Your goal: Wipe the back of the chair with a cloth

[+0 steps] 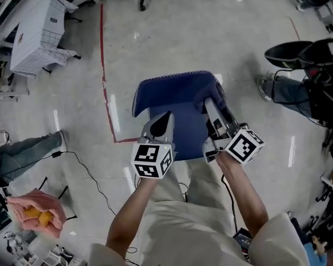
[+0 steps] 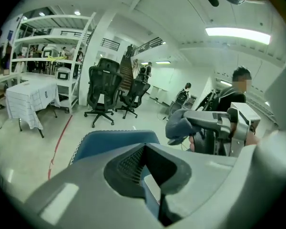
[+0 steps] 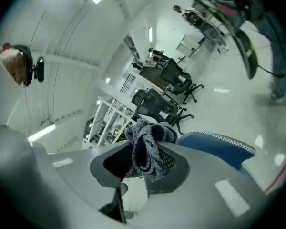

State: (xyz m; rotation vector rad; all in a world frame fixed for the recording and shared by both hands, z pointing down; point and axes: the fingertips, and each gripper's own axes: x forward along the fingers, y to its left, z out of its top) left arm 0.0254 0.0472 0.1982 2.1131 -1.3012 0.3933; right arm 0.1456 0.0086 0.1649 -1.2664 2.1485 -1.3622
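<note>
the cloth (image 3: 150, 142) is a small, soft, grey-blue knit rag, bunched up and pinched between the jaws of the right gripper (image 1: 212, 105). it looks light and floppy. it should fold and drag under pressure rather than slide cleanly, so the firm bite on the gathered middle seems right, with loose folds left free to meet the surface. in the head view it sits at the top right corner of the blue chair (image 1: 175, 93), directly in front of the person. whether it actually touches the fabric cannot be told.

the left gripper (image 1: 162, 119) has its jaws pressed together with nothing between them. it hangs just over the near edge of the chair, left of the other tool. the chair's padded back with its white stitched rim looks firm enough to take a wipe. the chair may shift when pushed, so the free gripper could steady it.

by count there is one cloth, one blue chair and two grippers. the left gripper view also shows two black office chairs (image 2: 102, 92) standing well apart from the work. there is one draped table (image 1: 39, 35) and one red floor line (image 1: 104, 65).
</note>
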